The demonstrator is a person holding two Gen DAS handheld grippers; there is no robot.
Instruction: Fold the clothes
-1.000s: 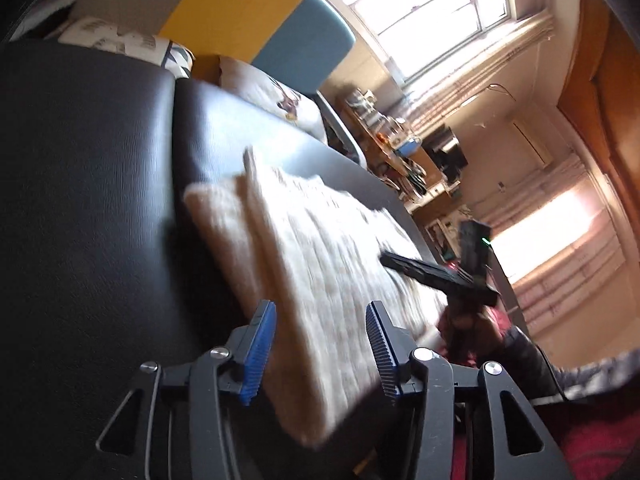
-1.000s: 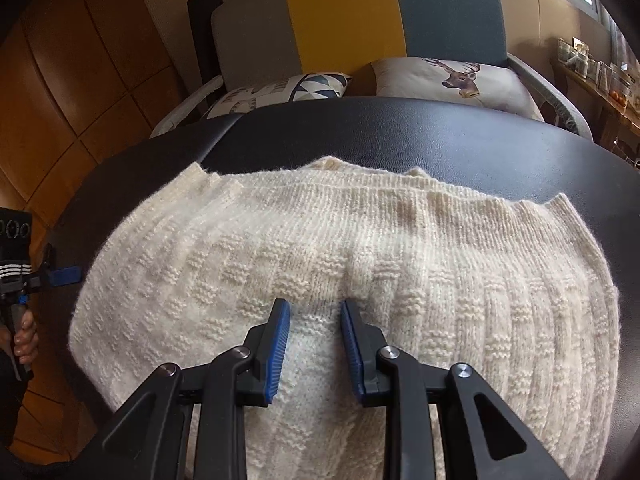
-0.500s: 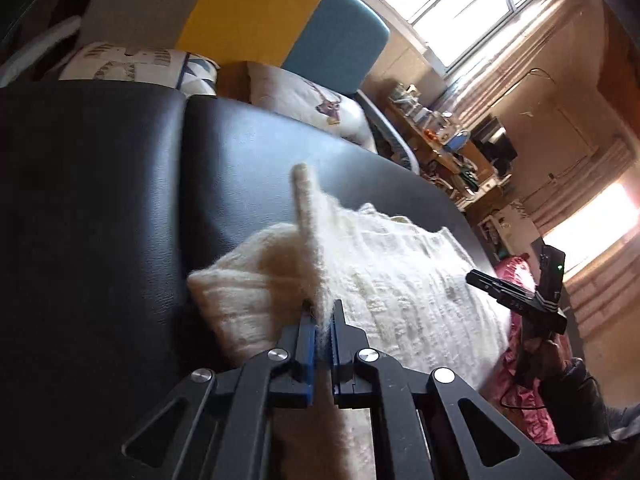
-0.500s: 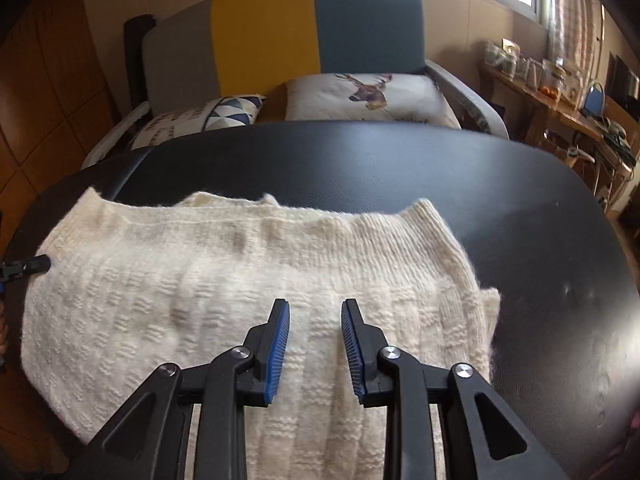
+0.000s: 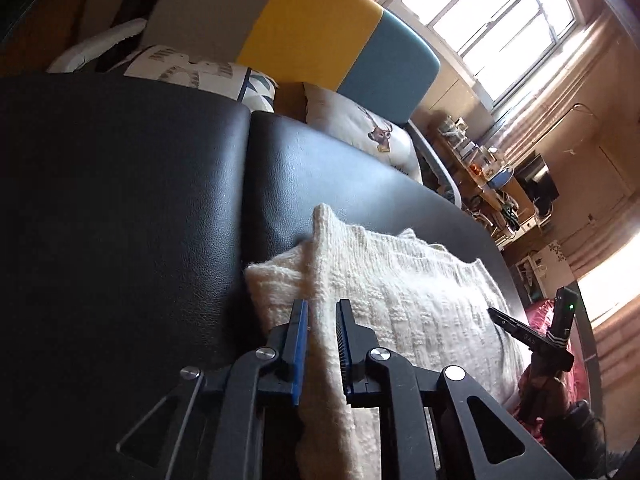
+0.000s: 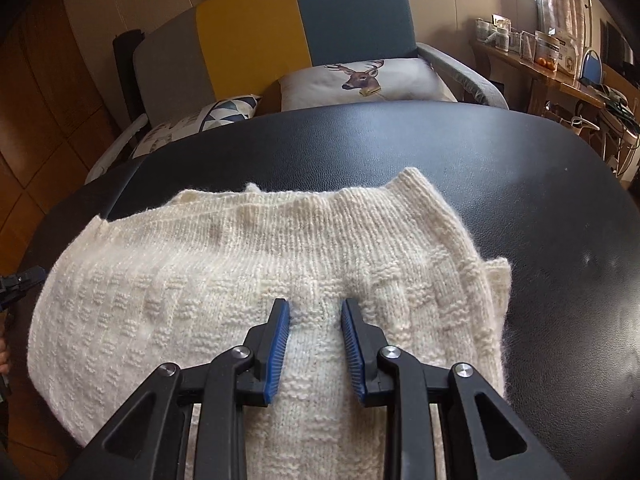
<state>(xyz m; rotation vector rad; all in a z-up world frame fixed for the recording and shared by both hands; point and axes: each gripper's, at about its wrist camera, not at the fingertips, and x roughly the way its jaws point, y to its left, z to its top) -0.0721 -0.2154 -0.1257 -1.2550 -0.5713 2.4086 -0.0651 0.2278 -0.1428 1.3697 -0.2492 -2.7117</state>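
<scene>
A cream knitted sweater (image 6: 248,276) lies spread on a black padded table (image 6: 560,208). In the left wrist view the sweater (image 5: 404,292) has a folded edge raised into a ridge. My left gripper (image 5: 322,308) stands around that ridge with a narrow gap between its jaws; the fabric runs between them. My right gripper (image 6: 314,306) is open above the middle of the sweater, low over the knit, holding nothing. The right gripper also shows in the left wrist view (image 5: 528,336) at the sweater's far side.
A sofa with a yellow and teal back (image 6: 304,28) and a deer cushion (image 6: 360,80) stands behind the table. A wooden desk with jars and clutter (image 6: 560,68) is at the right. Bare black table lies right of the sweater.
My left gripper closed on the sweater's edge half a second ago and has now opened slightly, with the fabric still between its jaws. The sweater's left part now lies folded over. The right gripper stayed open.
</scene>
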